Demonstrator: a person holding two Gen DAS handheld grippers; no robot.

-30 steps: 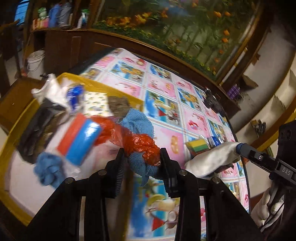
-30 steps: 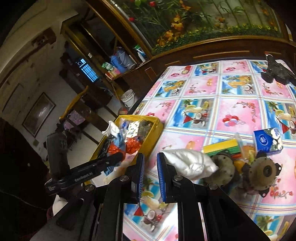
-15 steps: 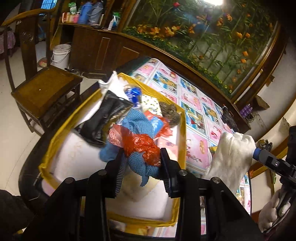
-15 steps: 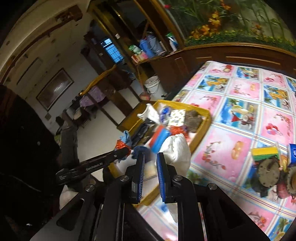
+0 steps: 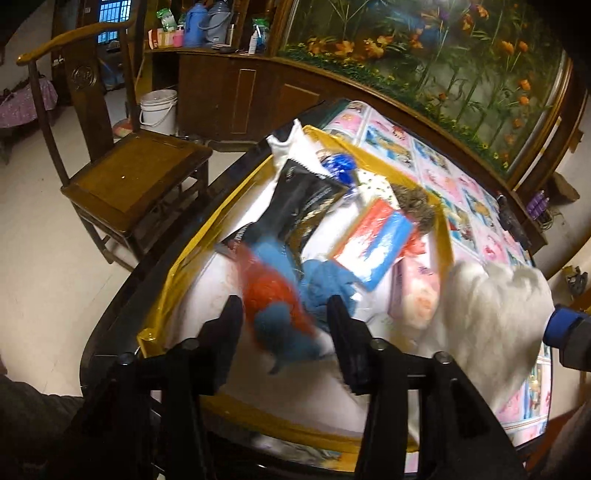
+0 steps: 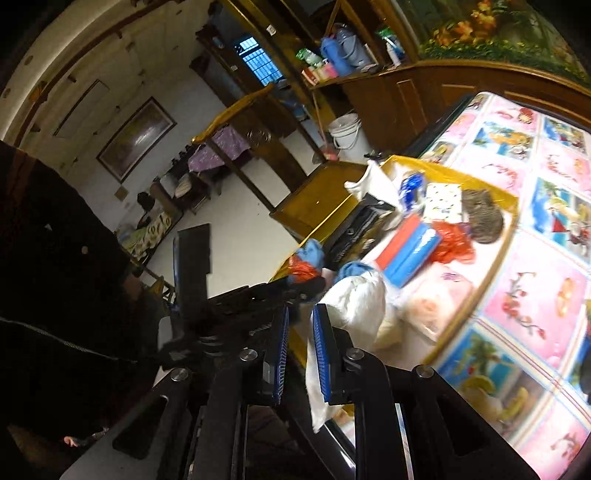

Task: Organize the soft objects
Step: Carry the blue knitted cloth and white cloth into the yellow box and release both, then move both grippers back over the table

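Now the left tool (image 5: 282,321) has opened, dropping the blue sock (image 5: 284,325) into the yellow box (image 5: 177,266); the right tool (image 6: 299,339) still grips the white cloth (image 6: 360,308) over it.

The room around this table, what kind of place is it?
Probably a lived-in home's dining or sitting room: a carved wooden chair, thermos flasks on a wooden sideboard, and a framed picture on the wall.

Pouch (image 5: 306,199) in tray (image 5: 177,258); chair (image 5: 129,177) left.
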